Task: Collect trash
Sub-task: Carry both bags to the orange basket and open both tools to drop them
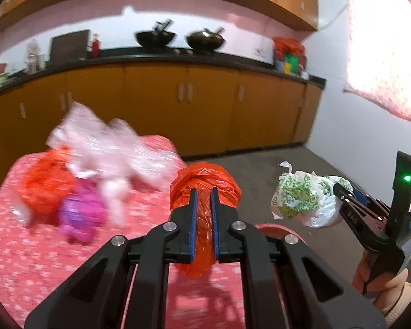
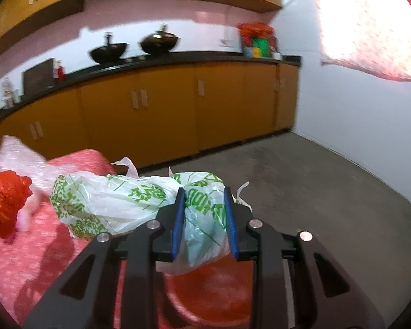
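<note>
My left gripper [image 1: 204, 192] is shut on an orange plastic bag [image 1: 205, 183] and holds it above the right edge of the red-clothed table [image 1: 41, 260]. My right gripper [image 2: 204, 192] is shut on a white plastic bag with green print [image 2: 112, 203] and holds it in the air over a red bin [image 2: 205, 293]; the bag also shows in the left wrist view [image 1: 301, 194]. More trash lies on the table: a clear plastic sheet [image 1: 109, 142], another orange bag [image 1: 46, 183] and a purple wrapper [image 1: 82, 213].
The red bin's rim [image 1: 276, 231] stands beside the table on the grey floor [image 2: 315, 181]. Orange kitchen cabinets [image 1: 178, 109] with a dark counter and two black woks [image 1: 156, 38] run along the back. A white wall [image 2: 356, 123] is on the right.
</note>
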`<state>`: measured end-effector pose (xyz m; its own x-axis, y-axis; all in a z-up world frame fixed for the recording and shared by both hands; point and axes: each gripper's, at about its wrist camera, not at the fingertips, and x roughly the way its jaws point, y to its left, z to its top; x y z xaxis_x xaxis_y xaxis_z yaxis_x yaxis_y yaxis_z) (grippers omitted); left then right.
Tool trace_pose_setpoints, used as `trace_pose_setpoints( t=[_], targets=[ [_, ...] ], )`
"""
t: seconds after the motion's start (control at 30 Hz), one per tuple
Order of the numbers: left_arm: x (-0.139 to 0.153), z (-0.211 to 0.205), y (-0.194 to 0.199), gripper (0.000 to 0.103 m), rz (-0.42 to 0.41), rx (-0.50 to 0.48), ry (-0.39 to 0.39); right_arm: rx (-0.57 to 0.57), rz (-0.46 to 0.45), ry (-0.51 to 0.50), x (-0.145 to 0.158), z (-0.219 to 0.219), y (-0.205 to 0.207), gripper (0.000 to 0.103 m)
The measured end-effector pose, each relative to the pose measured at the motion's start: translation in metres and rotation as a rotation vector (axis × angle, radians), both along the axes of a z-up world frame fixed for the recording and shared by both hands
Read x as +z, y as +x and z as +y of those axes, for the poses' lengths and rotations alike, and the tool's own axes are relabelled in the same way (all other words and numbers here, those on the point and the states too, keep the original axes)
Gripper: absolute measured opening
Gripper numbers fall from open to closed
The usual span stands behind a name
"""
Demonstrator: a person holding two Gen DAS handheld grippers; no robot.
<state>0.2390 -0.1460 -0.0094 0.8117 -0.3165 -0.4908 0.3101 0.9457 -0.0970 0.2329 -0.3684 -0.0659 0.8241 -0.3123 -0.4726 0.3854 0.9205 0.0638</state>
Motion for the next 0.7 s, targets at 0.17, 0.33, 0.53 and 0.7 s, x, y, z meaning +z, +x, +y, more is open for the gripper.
trace_pose_setpoints(
  t=[0.17, 0.33, 0.53, 0.7],
  targets=[
    [-0.022, -0.054, 0.014, 0.009, 0.071, -0.08, 0.01, -0.078, 0.05, 0.006, -0.02, -0.043, 0.0, 0.027],
    [-0.048, -0.104, 0.026, 0.009, 0.14, -0.154, 0.044, -0.141, 0.103, 0.019, -0.043, -0.078, 0.001, 0.027],
    [-0.074, -0.145, 0.033, 0.009, 0.203, -0.21, 0.093, -0.186, 0.162, 0.076, -0.073, -0.109, 0.006, 0.028],
    [-0.089, -0.161, 0.036, 0.009, 0.234, -0.231, 0.124, -0.192, 0.191, 0.112, -0.089, -0.117, 0.016, 0.029]
  ],
)
